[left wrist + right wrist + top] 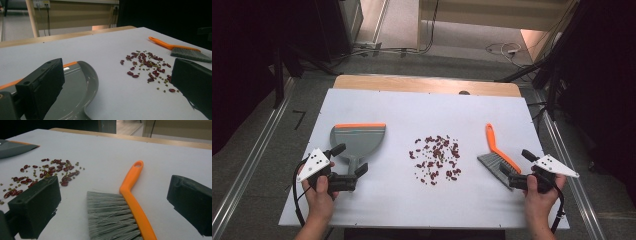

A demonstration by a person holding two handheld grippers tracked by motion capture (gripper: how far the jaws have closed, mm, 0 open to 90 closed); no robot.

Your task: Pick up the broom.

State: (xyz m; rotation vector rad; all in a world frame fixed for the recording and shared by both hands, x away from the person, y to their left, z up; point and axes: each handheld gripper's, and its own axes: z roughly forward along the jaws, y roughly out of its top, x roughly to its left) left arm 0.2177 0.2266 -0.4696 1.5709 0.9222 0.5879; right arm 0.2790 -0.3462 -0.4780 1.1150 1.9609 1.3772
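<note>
Left hand-held gripper (351,166), jaws spread wide, nothing pinched, low over the white counter (427,107) with the grey handle of the dustpan (357,141) lying between the jaws, not clamped. Dustpan body just ahead of that gripper, flat on the counter, orange-edged lip at the far end. In the left gripper view, the grey pan (75,87) running in beside and under the left-hand jaw, curved rim showing between the two jaws.

Right hand-held gripper (515,169), jaws likewise fully apart, gripping nothing, set at the near end of the hand brush (498,154). Grey bristles between the jaws; orange handle angling away from the gripper toward the far side of the counter. In the right gripper view, brush (125,207) centred between the two black jaws, bristles to the left of the orange spine, hanging hole at the handle's far tip; neither jaw seen pressing on it.

Scattered beans (436,157), dark red ones mixed with small greenish ones, loose on the counter between the two grippers, well apart from both, to the right of the dustpan and the left of the brush.

Held from below by a hand (319,192) on the left gripper and a hand (539,197) on the right.
</note>
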